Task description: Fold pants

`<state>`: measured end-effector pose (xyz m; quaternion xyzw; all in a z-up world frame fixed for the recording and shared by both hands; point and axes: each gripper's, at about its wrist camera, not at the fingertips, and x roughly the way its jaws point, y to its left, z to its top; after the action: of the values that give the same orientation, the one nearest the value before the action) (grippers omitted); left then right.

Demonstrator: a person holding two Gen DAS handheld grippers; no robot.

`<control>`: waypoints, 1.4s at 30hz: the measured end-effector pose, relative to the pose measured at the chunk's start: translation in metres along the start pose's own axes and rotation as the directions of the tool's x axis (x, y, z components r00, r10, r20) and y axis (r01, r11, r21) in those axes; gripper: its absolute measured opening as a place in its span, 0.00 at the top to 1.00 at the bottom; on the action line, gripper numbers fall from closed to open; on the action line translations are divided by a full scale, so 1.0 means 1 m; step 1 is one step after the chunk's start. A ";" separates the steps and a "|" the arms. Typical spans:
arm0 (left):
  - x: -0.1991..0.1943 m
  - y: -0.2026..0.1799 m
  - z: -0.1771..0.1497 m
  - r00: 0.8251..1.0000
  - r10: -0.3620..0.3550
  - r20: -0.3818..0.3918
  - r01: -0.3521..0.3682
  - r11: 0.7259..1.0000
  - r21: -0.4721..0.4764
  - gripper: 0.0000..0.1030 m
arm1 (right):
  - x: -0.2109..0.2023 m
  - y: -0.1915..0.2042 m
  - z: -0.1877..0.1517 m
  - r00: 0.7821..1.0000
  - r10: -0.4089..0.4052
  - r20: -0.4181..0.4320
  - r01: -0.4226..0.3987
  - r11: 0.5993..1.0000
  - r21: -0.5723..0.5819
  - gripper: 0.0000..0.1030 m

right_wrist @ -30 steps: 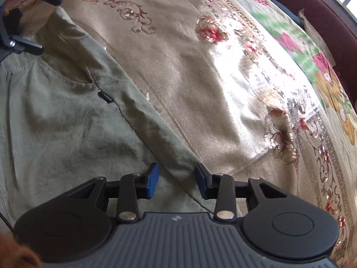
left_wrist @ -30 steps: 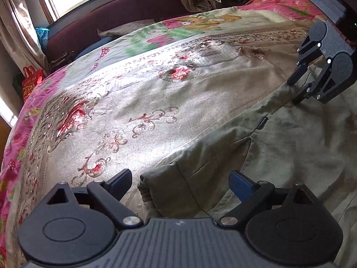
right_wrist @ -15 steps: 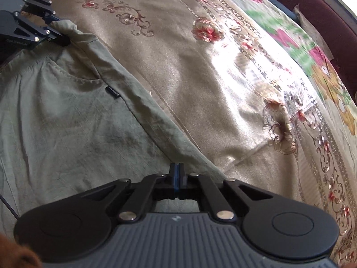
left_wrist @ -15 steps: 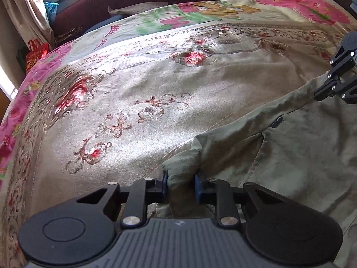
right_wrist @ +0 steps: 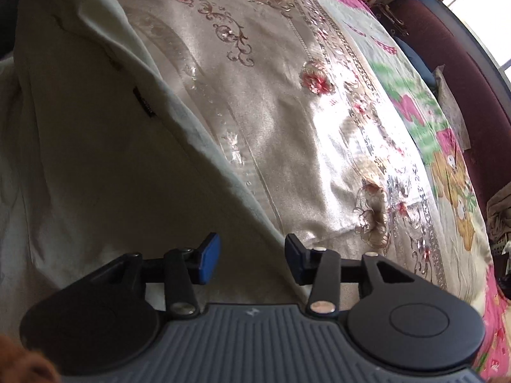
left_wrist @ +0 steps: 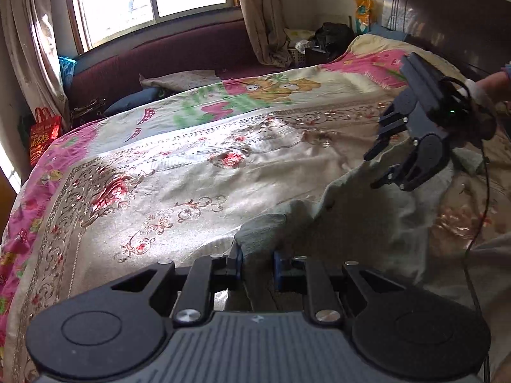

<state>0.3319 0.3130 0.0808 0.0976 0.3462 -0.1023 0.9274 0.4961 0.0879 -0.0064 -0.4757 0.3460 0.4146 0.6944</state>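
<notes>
**Pants edge strung between two claws**

Left claw (left_wrist: 257,263) clamped on a bunched corner of the pants (left_wrist: 345,223), lifted just off the bed (left_wrist: 159,191). Right claw (right_wrist: 252,261) parted wide, blue pads (right_wrist: 209,263) either side of the cloth edge with no pinch visible; seen from the left view at 2 o'clock, well apart from the left one. Long axis of the held edge running from 6 o'clock toward 2 o'clock in the left view, from 6 toward 11 o'clock in the right view. Rest of the pants draped low at 4 o'clock. Likely next: right claw needing to close on that edge first.
</notes>
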 end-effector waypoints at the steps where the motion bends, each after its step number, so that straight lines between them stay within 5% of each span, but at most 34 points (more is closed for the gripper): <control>1: -0.010 -0.006 -0.003 1.000 -0.017 0.004 0.017 1.000 0.010 0.68 | 0.000 0.002 0.001 1.000 -0.008 -0.006 0.008 0.999 -0.052 0.52; 6: -0.039 -0.023 -0.012 0.997 -0.069 0.023 0.069 0.998 0.007 0.69 | 0.007 0.009 0.006 0.998 -0.012 -0.059 0.000 0.982 -0.187 0.54; 8: -0.043 -0.023 -0.016 0.997 -0.069 0.025 0.070 0.997 -0.015 0.72 | 0.016 0.015 0.003 0.992 -0.043 -0.117 0.017 0.978 -0.209 0.93; 9: -0.042 -0.022 -0.018 0.998 -0.060 0.021 0.061 0.998 -0.022 0.73 | 0.017 0.015 0.001 0.989 -0.043 -0.139 0.017 0.983 -0.182 0.99; 13: -0.035 -0.004 -0.027 1.000 -0.004 -0.004 0.004 0.997 -0.082 0.79 | -0.014 0.014 -0.014 0.988 -0.049 -0.150 0.037 0.996 -0.083 0.99; 17: -0.041 0.004 -0.029 0.999 0.034 0.007 -0.033 0.993 -0.112 0.84 | -0.091 0.028 -0.021 0.993 -0.029 -0.115 0.036 0.998 0.058 0.99; 21: -0.073 -0.006 -0.040 0.999 0.042 0.014 -0.040 0.992 -0.122 0.84 | -0.177 0.093 -0.036 0.995 0.082 -0.065 -0.073 0.989 0.126 0.99; 24: -0.093 -0.019 -0.063 0.999 0.025 -0.027 -0.029 0.988 -0.151 0.84 | -0.205 0.164 -0.058 0.991 0.122 -0.047 -0.119 0.991 0.060 0.99; 27: -0.090 -0.031 -0.084 0.997 0.005 -0.075 -0.019 0.981 -0.191 0.83 | -0.181 0.217 -0.079 0.958 0.267 -0.108 -0.257 0.961 0.098 0.98; 32: -0.063 -0.048 -0.094 0.993 -0.053 -0.107 0.032 0.983 -0.182 0.81 | -0.141 0.249 -0.093 0.947 0.223 -0.230 -0.211 0.975 0.073 0.92; 34: -0.055 -0.051 -0.092 0.992 -0.063 -0.112 0.045 0.987 -0.156 0.80 | -0.149 0.225 -0.083 0.952 0.259 -0.163 -0.226 0.954 0.195 0.87; 37: -0.050 -0.050 -0.093 0.990 -0.090 -0.108 0.070 0.982 -0.176 0.80 | -0.151 0.177 -0.061 0.955 0.296 0.004 -0.272 0.873 0.404 0.74; 39: -0.049 -0.052 -0.098 0.989 -0.092 -0.113 0.072 0.982 -0.173 0.80 | -0.129 0.149 -0.041 0.957 0.262 0.126 -0.289 0.806 0.516 0.71; 42: -0.045 -0.054 -0.110 0.986 -0.083 -0.143 0.058 0.984 -0.169 0.80 | -0.072 0.124 -0.013 0.966 0.176 0.191 -0.256 0.768 0.587 0.70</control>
<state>0.2162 0.2946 0.0230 0.0158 0.4255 -0.0987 0.8994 0.3525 0.0830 0.0057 -0.1579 0.4687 0.3877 0.7778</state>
